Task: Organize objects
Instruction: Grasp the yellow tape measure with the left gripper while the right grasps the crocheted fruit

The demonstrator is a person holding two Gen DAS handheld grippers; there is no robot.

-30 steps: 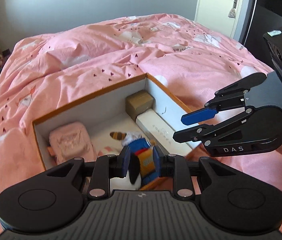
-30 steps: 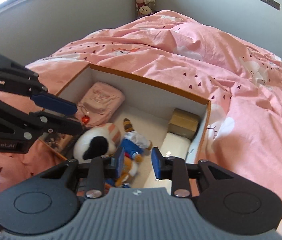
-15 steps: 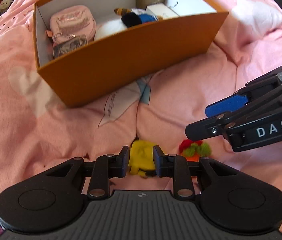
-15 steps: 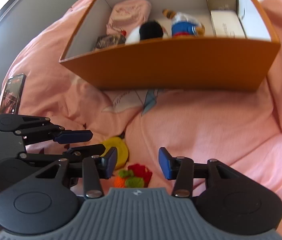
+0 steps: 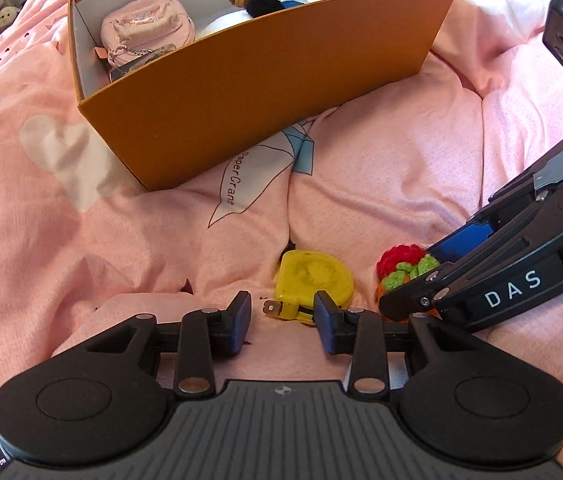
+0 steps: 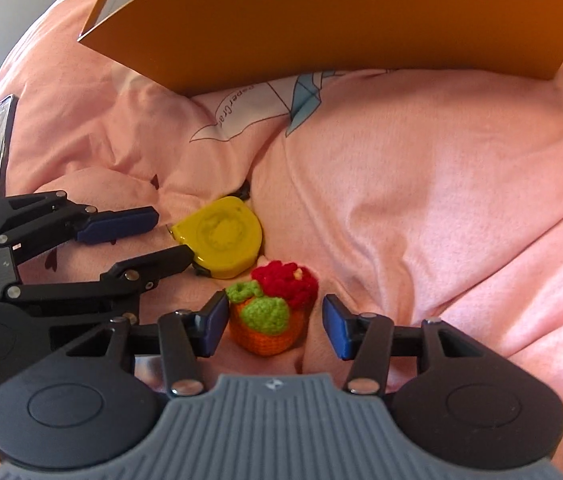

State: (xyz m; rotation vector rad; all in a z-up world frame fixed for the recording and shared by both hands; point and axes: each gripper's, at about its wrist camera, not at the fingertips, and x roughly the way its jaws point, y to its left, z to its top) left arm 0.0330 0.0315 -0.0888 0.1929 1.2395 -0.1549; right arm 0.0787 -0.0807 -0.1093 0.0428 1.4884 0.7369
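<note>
While both jaws have just been widening, left gripper (image 5: pixel 281 318) gapes at one yellow tape measure (image 5: pixel 313 280), untouched; right gripper (image 6: pixel 275 326) straddles one crochet toy (image 6: pixel 273 312), ungripped. Both lie mid-bedspread (image 5: pixel 381 184) before one orange box (image 5: pixel 265 80).

- Right gripper (image 6: pixel 275 326) over pink duvet (image 6: pixel 421 200), jaws just widened, straddling crochet fruit basket (image 6: pixel 271 316), pads clear.
- Yellow tape measure (image 6: pixel 221 252) just beyond, beside left gripper (image 6: pixel 153 236).
- Orange box (image 6: pixel 341 16) behind.
</note>
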